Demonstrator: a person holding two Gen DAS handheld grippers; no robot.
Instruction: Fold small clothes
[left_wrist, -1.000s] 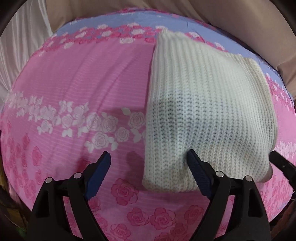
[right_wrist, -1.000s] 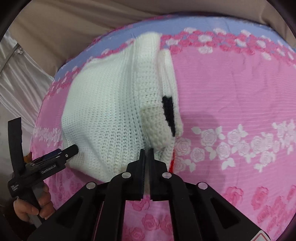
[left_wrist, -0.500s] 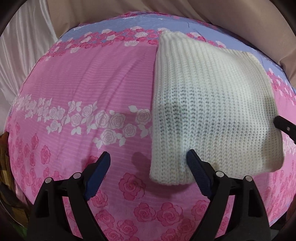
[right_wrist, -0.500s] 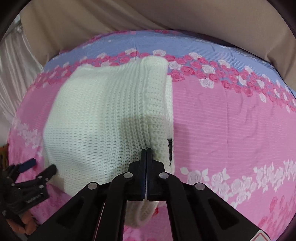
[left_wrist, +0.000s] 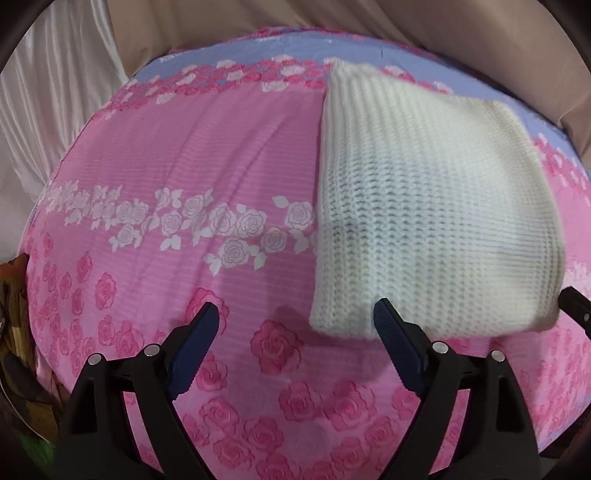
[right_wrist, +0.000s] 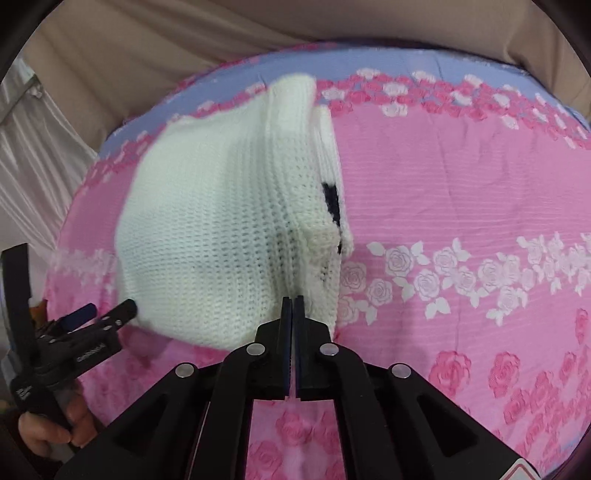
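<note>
Right gripper (right_wrist: 292, 301): jaws drawn together at lower centre of its view; whether a thin edge of knit is pinched between them cannot be told
Left gripper (left_wrist: 295, 317): jaws wide, nothing between them, one blue pad overlapping the garment's near edge in the picture
Item: white knitted garment (left_wrist: 424, 206), small, folded into a rough rectangle, lying in the right half of the left view on the pink rose-print bedspread (left_wrist: 184, 166)
Handling, as judged: light, soft, limp, stretchy; open knit may snag; layers likely to slide apart if lifted by one corner
Best hold: near corners, pinching all layers together, one gripper at each
</note>
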